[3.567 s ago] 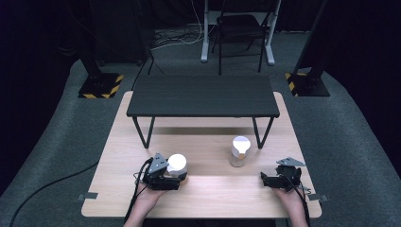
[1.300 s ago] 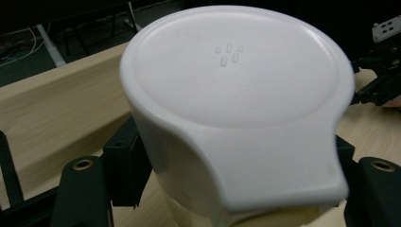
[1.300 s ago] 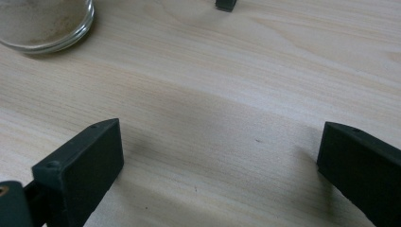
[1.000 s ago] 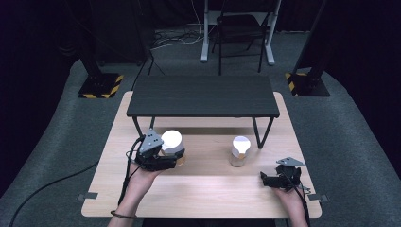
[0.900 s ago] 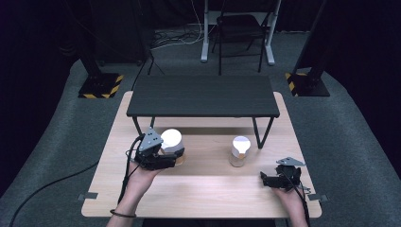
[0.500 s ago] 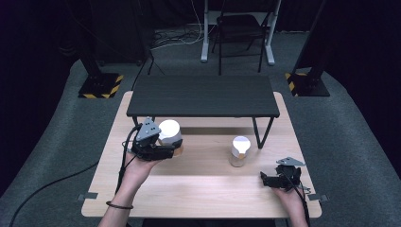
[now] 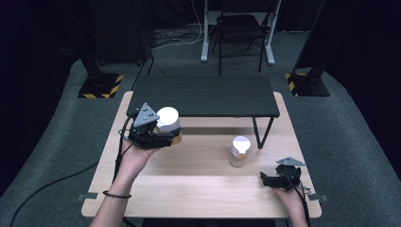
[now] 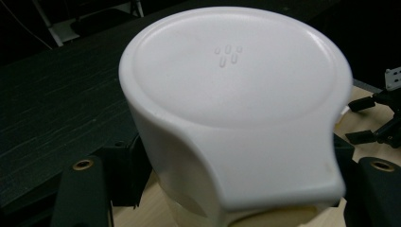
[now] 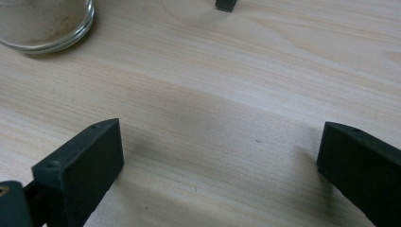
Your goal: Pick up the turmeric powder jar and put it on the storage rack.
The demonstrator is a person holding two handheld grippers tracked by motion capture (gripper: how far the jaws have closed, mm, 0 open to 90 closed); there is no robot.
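Two jars are in play, and the left claw [image 7: 163, 137] is pinching the white-lidded jar [image 7: 169, 124], holding it up off the bench [image 7: 198, 189] beside the front left corner of the black shelf [image 7: 203, 94]. In the left gripper view the lid [image 8: 231, 94] is looming large, with the black jaws hugging the body just under it on either side. The second jar [image 7: 239, 151] is standing on the bench near the shelf's right leg. The right claw [image 7: 274, 180] is lying low at the bench's near right, jaws spread wide over bare wood, nothing between them; the right gripper view is catching the second jar's glass base [image 9: 47, 23] off in the corner.

What could go wrong? My read is that the grip is sitting high, close to the lid, so the glass could slide down through the pads if the hand tilts. The shelf edge is also very near: coming in too low would be knocking the jar against the rim. A hard set-down could be tipping it.

Against the earlier frames, the jar is now higher and farther from the person, up near the shelf's corner where it was lower and closer in over the bench. The second jar and the right claw are sitting just where they were.
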